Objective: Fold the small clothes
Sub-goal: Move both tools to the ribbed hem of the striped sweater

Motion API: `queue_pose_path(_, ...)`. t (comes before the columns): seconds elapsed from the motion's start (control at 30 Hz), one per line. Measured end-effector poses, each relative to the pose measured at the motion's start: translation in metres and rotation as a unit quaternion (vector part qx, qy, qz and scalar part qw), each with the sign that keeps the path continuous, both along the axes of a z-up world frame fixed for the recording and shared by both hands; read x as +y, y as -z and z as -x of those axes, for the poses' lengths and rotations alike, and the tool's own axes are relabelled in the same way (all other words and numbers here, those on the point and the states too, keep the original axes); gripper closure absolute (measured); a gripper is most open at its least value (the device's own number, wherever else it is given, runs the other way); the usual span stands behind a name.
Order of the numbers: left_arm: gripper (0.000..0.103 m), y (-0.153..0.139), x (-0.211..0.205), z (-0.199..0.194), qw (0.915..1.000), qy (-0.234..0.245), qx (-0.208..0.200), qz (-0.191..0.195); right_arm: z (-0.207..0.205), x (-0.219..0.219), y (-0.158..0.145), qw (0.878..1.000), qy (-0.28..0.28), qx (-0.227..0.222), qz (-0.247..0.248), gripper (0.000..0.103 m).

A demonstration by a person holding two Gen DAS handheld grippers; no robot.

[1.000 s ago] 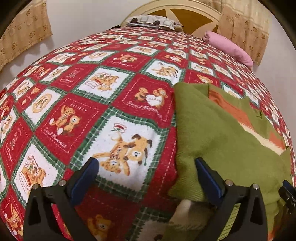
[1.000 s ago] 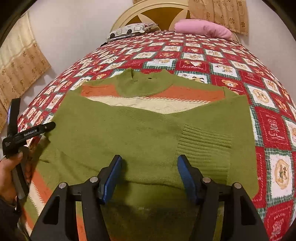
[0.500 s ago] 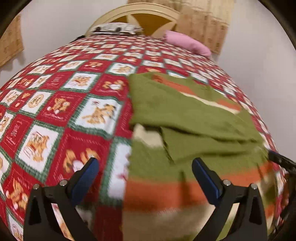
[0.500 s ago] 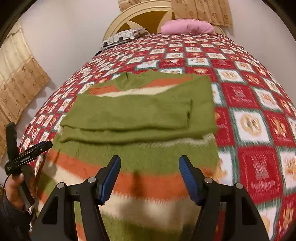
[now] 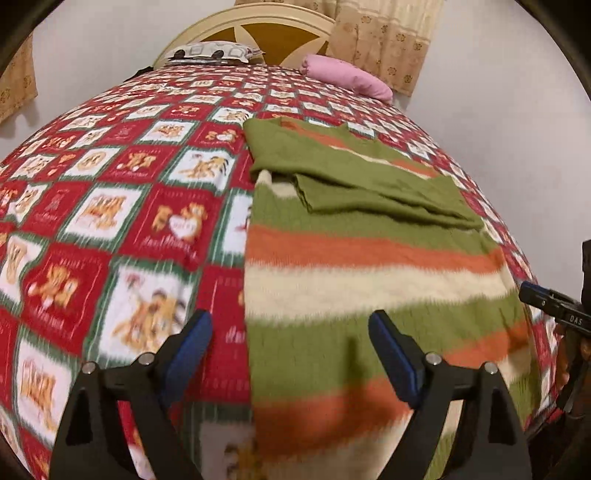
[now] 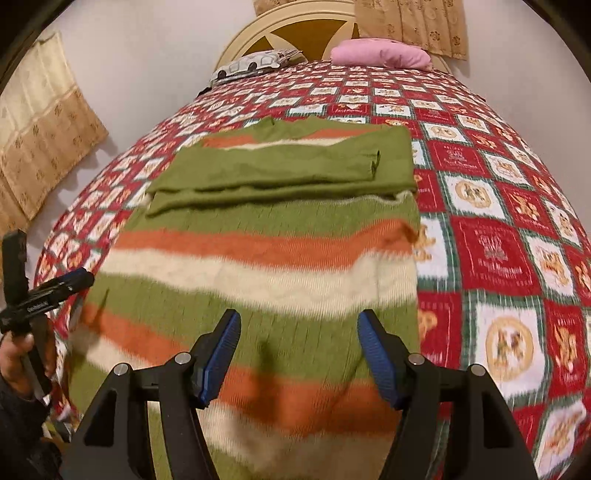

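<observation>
A green sweater (image 5: 351, 258) with orange and cream stripes lies flat on the bed, both sleeves (image 6: 280, 173) folded across its chest. My left gripper (image 5: 290, 332) hovers above the sweater's left edge near the hem. Its jaws are closing, and nothing is pinched between them. My right gripper (image 6: 298, 328) stands open above the lower striped body of the sweater (image 6: 258, 266), empty. The left gripper (image 6: 48, 291) also shows in the right wrist view, held by a hand (image 6: 18, 365). The right gripper's tip (image 5: 554, 306) peeks in at the right edge of the left wrist view.
The bed carries a red patchwork bedspread (image 5: 110, 221) with bear pictures. A pink pillow (image 6: 380, 55) and a patterned pillow (image 6: 258, 62) lie by the cream headboard (image 5: 258, 26). Tan curtains (image 6: 40, 140) hang on the walls on both sides.
Both grippers have drawn back from the folded sleeves toward the sweater's hem, so the striped lower body now fills the foreground. The left jaws have narrowed a little.
</observation>
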State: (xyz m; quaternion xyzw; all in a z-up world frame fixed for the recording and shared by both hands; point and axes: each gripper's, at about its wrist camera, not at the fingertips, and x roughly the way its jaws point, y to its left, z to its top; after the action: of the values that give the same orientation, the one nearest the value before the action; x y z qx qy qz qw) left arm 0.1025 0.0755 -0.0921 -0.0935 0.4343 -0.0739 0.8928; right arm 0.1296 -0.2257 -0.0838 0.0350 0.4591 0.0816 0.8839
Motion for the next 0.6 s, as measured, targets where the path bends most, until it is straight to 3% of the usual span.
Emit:
queue_pose_path(0.27, 0.025, 0.010, 0.005, 0.045, 0.9997, 0.010, 0.010, 0.022, 0.045, 0.026, 0.006, 0.999, -0.028, -0.010, 0.037, 0.037)
queue_pose_path(0.37, 0.035, 0.014, 0.004, 0.058, 0.9990, 0.020, 0.009, 0.040, 0.059, 0.031, 0.008, 0.999, -0.027, -0.018, 0.037, 0.037)
queue_pose_path(0.6, 0.038, 0.018, -0.004, 0.088, 0.9989, 0.021, 0.017, 0.038, 0.085, 0.042, 0.014, 0.998, -0.034, -0.025, 0.040, 0.037)
